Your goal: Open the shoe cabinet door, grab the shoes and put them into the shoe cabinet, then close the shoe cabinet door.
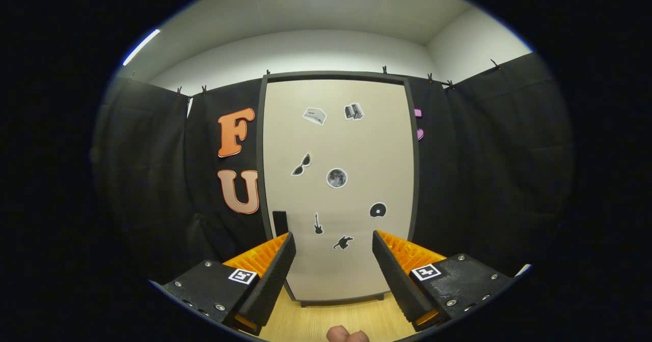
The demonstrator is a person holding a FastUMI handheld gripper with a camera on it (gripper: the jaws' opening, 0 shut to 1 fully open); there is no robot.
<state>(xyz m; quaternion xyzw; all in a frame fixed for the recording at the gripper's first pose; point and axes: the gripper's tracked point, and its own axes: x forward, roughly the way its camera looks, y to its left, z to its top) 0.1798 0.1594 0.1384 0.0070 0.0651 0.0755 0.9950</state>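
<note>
Gripper (333,265) held level, its jaws spread wide and holding nothing, faces the shut shoe cabinet door (338,189) (stickers dot the beige panel) standing beyond the fingers on the wooden floor (331,319); a dark handle (280,223) sits just above the left finger.

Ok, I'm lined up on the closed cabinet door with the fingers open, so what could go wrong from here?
1. The handle is a small dark tab at the door's left edge, beside the left finger; the open gripper points at the bare panel and could miss it.
2. The door would probably swing out toward the fingers and bump them.
3. The cabinet stands on short feet on the wood floor; a hard pull might shift it.
</note>
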